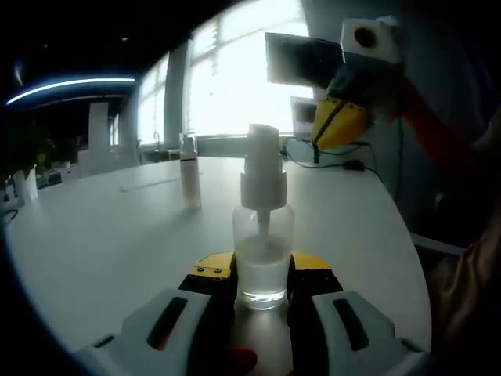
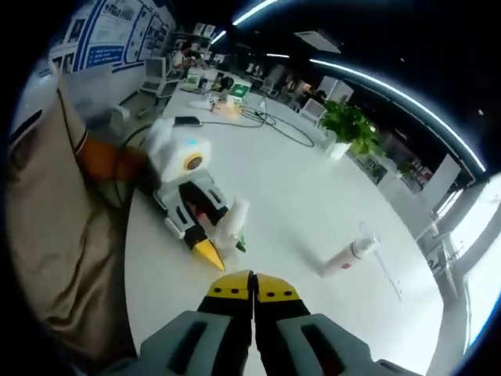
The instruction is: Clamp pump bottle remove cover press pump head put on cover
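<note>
Left gripper fingers pinch a clear pump bottle on the white surface — right gripper fingers pressed together, raised above.

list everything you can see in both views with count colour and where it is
pump bottle: 1, clear with white pump head, upright on the table, held between the left gripper's fingers
second bottle: 1, white with clear cap, standing apart on the table beyond the pump bottle
table: 1, white, large, rounded edge
cables: a few, dark, at the far end of the table
potted plant: 1, green, beside the table's far edge
monitor: 1, dark, by the window
left gripper: 1, grey with yellow and black fingers, shut on the pump bottle
right gripper: 1, same colours, fingers together, raised above the pump bottle
person's sleeve: 1, tan, behind the left gripper
</note>
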Demonstrator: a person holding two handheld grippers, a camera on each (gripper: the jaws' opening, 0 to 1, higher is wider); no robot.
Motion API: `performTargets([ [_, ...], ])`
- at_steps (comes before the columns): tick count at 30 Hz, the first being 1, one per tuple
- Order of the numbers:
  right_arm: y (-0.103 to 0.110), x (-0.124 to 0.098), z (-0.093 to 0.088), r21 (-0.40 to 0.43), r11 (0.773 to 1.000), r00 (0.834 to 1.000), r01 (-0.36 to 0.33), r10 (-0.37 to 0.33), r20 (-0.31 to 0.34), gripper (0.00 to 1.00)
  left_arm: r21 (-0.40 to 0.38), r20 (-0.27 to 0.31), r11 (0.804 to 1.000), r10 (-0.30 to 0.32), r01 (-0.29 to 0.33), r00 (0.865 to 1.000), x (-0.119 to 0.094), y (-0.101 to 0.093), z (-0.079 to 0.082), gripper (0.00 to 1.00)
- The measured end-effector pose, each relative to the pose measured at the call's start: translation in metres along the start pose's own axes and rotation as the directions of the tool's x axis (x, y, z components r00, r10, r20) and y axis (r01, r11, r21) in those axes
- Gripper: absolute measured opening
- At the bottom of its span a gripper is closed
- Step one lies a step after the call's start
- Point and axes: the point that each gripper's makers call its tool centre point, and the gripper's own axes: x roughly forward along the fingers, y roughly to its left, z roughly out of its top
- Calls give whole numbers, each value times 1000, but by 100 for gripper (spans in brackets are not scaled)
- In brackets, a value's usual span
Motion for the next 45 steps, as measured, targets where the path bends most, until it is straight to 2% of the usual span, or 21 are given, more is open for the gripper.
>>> performTargets([
  [3,-4,-3,-1,37,999,996,28,-31,82,0,1,0,1000,1,-1,1000,0,-1,0,16],
  [12,1,-6,-19,152,987,980,57,-85,179,0,0,0,1000,2,-2,1000,0,1,-1,16],
  [15,0,-6,-27,182,981,971,70,-109,215,0,1,0,1000,3,-3,1000,0,1,0,16],
  [18,1,-3,-38,247,966,959,77,-139,247,0,3,1,1000,4,-4,1000,0,0,0,16],
  [23,3,-3,-51,285,955,944,85,-169,282,0,4,1,1000,4,-4,1000,0,0,0,16],
  [30,-12,-2,-71,316,945,925,81,-190,330,0,7,1,1000,5,-5,1000,0,1,0,16],
  [34,-12,0,-73,334,939,910,86,-210,358,0,7,1,1000,6,-6,1000,1,2,0,16],
  [36,-10,0,-71,352,932,897,88,-228,380,0,8,2,1000,6,-6,1000,0,1,0,16],
  [40,-2,1,-74,370,923,888,105,-254,382,0,12,2,1000,7,-7,1000,0,0,0,16],
  [45,4,3,-79,387,914,888,123,-275,368,0,12,2,1000,8,-8,1000,0,0,0,16],
])
